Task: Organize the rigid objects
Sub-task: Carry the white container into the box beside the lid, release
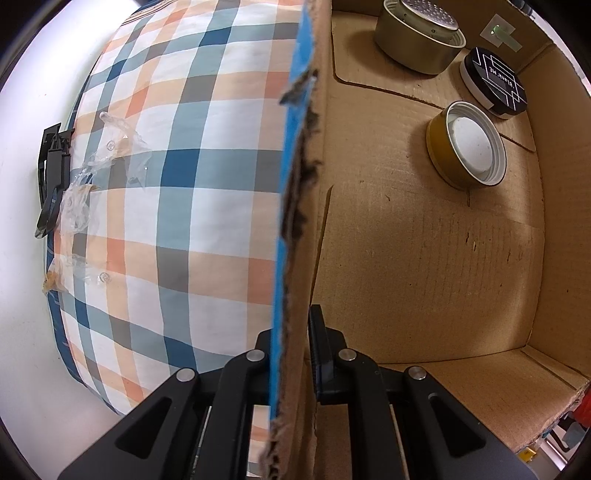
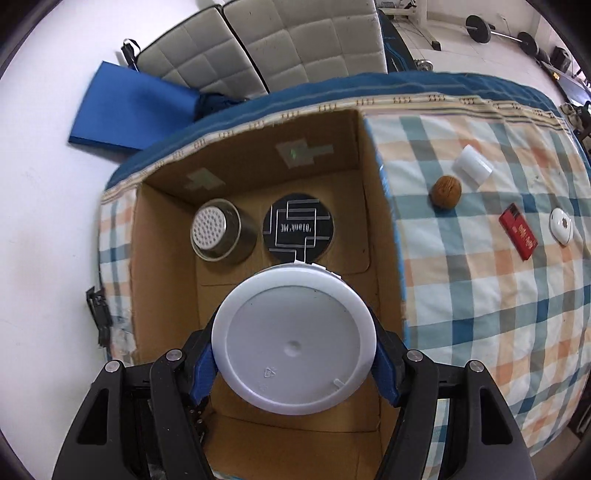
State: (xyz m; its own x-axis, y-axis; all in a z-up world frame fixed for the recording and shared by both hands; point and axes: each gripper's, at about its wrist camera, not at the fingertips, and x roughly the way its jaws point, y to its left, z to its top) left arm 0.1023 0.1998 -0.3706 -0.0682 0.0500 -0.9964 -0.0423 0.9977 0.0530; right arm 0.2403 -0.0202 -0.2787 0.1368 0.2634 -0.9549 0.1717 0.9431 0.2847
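Observation:
My left gripper [image 1: 291,354] is shut on the torn side wall [image 1: 295,229] of an open cardboard box [image 1: 424,258], one finger on each side. Inside the box lie a metal tin [image 1: 419,35], a black round tin [image 1: 495,83] and a gold lid [image 1: 467,147]. My right gripper [image 2: 295,358] is shut on a round white plastic lid [image 2: 293,341] and holds it above the box [image 2: 166,295]. Below it sit the metal tin [image 2: 221,230] and the black tin [image 2: 297,227].
The box stands on a checked cloth [image 2: 480,295]. To its right on the cloth lie a walnut [image 2: 447,192], a white cylinder [image 2: 472,166], a red box [image 2: 517,232] and a small white disc [image 2: 561,225]. A black clip [image 1: 51,177] hangs at the cloth's edge.

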